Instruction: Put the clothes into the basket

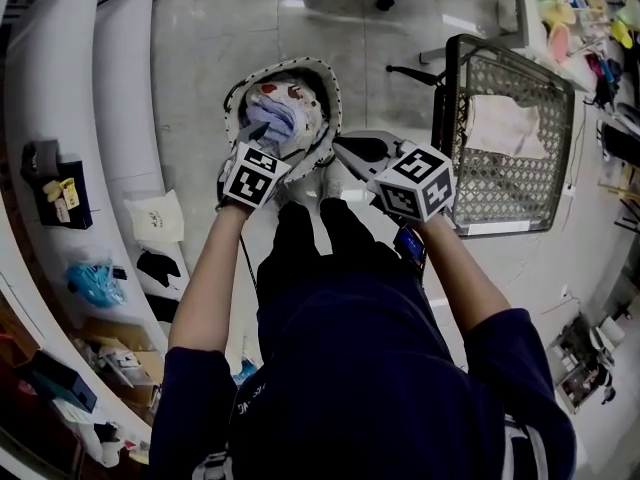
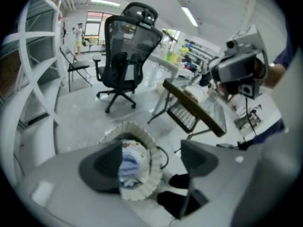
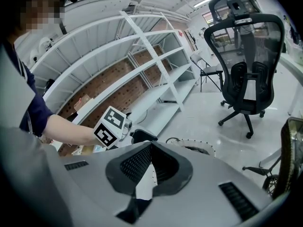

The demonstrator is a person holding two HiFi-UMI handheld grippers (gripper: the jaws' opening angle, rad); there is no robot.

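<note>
The basket (image 1: 331, 108), round and white with a pleated rim, stands on the pale floor (image 1: 200, 28) just ahead of the person's dark shoes (image 2: 180, 181). The clothes (image 1: 280, 118) already lie inside it, a bunched heap of white and blue cloth with red marks.

The left tongs (image 1: 258, 158) hang over the basket's near edge, pointing down into it. Their 2 jaws are spread wide with nothing between them, and in the left gripper view the heap shows just beside the left jaw. The right tongs (image 1: 345, 148) reach the basket's right side. Their jaws are pressed together on a thin white strip with a dotted edge, which looks like the basket's rim.

Around them:
- A black wire-mesh cart (image 1: 510, 183) stands to the right, apart from the basket, with a white cloth (image 1: 505, 123) lying in it.
- A black office chair (image 2: 125, 46) stands beyond the basket, well clear of it.
- White shelves (image 1: 60, 118) run along the left, with a white bag (image 1: 155, 218) on the floor at their foot.
- A desk (image 1: 575, 8) with colourful items sits at the far right corner.
- A black cable (image 2: 163, 157) curls beside the basket's rim.
</note>
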